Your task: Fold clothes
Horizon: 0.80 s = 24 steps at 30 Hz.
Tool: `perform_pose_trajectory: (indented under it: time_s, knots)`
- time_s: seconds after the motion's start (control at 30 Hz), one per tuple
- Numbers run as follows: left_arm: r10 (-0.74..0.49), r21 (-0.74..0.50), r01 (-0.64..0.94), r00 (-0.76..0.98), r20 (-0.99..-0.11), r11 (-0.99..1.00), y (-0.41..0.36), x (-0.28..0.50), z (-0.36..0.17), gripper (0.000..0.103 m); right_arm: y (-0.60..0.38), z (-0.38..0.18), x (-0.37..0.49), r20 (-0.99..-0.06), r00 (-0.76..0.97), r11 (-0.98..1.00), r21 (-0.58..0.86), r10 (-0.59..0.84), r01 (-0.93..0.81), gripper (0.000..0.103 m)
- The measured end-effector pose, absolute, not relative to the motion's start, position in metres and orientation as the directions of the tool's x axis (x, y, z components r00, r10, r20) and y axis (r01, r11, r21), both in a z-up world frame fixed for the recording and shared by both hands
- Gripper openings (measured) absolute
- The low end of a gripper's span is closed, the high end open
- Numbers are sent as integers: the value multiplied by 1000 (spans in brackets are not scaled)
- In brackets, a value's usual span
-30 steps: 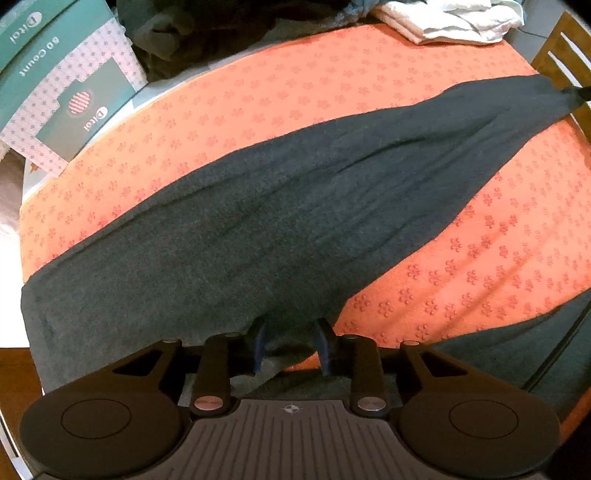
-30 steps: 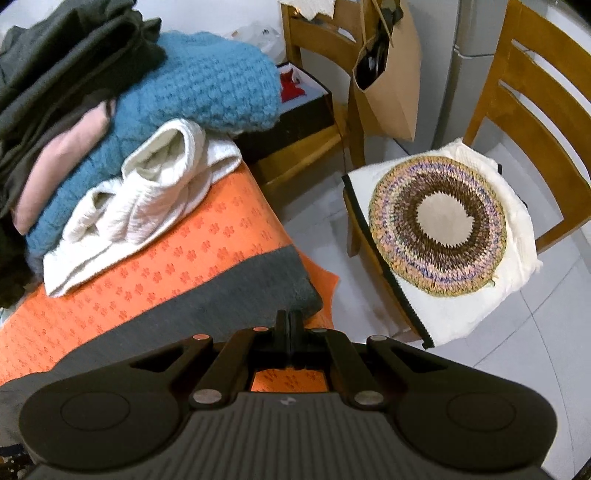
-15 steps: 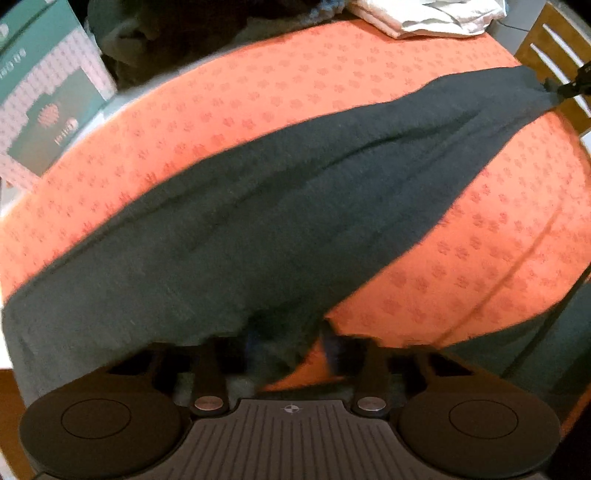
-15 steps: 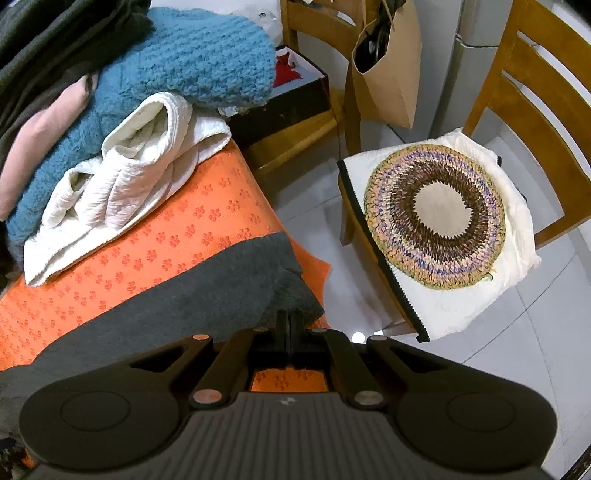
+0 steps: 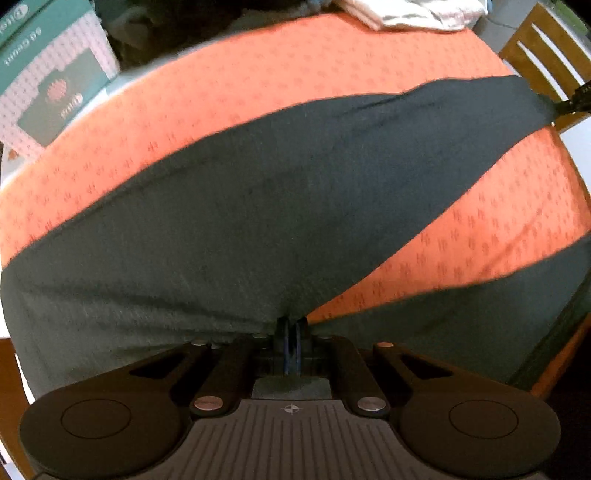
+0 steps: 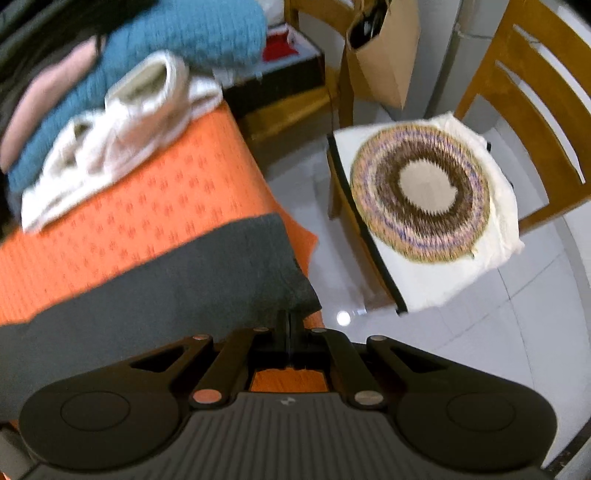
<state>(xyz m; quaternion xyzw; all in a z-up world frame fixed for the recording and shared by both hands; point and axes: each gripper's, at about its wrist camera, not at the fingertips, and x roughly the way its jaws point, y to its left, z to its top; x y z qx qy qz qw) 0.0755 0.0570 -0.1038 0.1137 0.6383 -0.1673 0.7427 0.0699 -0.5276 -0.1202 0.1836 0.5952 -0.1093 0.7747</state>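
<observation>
Left gripper [image 5: 291, 325] now pinched tight on the near edge of the dark grey knit garment [image 5: 280, 192]; a second ago its jaws were spread around that fold. Right gripper [image 6: 289, 322] clamped on the garment's far corner [image 6: 295, 284], same as before. Garment stretched diagonally across the orange patterned tablecloth [image 5: 303, 70], pulled tauter than earlier. White quilted garment [image 6: 122, 129] and blue knit sweater [image 6: 192, 33] piled behind. Both views motion-blurred.

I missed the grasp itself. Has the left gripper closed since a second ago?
Yes. The left gripper was open astride the dark grey garment; now its fingers are pinched together on the cloth edge, above the orange cover.
</observation>
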Motion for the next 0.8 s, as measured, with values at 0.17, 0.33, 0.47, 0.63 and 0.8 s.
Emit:
perform_pose_trajectory:
  time_s: [0.17,0.33,0.47,0.63,0.8]
  knots:
    - [-144,-80,429,119,-982,900,51,72,-93,22,-510,-108,69,-970,243,967,57,-5,247,3]
    - [-131,-39,469,167,-977,882,45,86,-80,30,-482,-82,83,-960,277,998,57,48,24,5]
    - [-111,12,497,217,-970,868,39,110,-77,31,-445,-79,105,-952,270,982,104,145,-158,5]
    - [-99,64,550,261,-960,833,26,146,-79,31,-395,-86,139,-941,240,927,148,239,-344,5]
    - [-92,84,580,267,-959,810,16,181,-92,31,-344,-98,173,-932,208,858,163,295,-487,5]
